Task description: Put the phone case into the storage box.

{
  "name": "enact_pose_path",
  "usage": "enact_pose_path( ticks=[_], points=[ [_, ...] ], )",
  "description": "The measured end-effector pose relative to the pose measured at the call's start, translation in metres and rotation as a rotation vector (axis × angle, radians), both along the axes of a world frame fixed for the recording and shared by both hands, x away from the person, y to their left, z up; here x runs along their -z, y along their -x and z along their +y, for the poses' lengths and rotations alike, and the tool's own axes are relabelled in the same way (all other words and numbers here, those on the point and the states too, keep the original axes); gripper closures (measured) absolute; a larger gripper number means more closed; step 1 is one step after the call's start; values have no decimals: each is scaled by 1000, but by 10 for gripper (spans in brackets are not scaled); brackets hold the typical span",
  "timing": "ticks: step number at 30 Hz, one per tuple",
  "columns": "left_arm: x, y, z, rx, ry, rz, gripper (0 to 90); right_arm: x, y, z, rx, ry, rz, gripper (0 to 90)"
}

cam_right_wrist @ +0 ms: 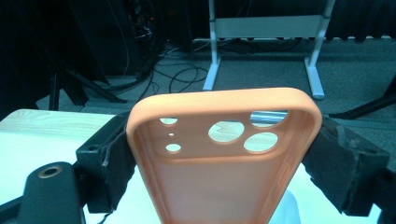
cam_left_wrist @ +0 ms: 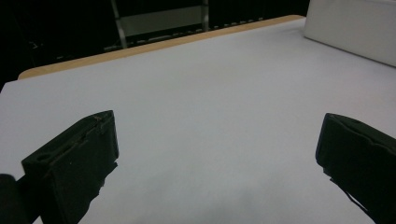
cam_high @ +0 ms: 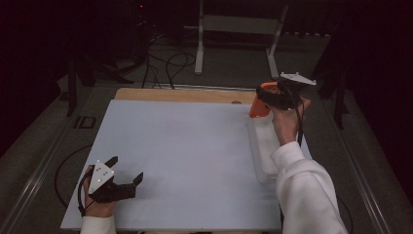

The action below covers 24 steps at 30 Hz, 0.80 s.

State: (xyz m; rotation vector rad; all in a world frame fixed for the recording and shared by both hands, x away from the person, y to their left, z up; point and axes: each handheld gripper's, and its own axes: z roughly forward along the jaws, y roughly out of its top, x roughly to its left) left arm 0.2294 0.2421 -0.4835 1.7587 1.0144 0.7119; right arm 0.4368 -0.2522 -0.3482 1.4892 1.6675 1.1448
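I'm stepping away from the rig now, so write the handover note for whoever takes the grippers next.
Right gripper: shut on the orange phone case, held by its two long sides, lifted above the far right part of the table, over the far end of the white tray. The case's open inside faces the gripper's camera, camera cutouts at the far end.
Left gripper: open, holding nothing, low over the white mat near its front left corner.
Done: the case is picked up.
Left: setting the case down; where it goes cannot be told from here. The tray's contents cannot be made out.
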Motion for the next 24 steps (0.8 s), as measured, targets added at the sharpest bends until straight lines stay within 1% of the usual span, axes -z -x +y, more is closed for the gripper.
enact_pose_path(
  ticks=[11,24],
  points=[
    [0,0,0,1,0,-2,1,2,-3,-8,30,5,11,161],
    [0,0,0,0,0,-2,1,7,-5,-15,52,12,24,161]
  ],
)
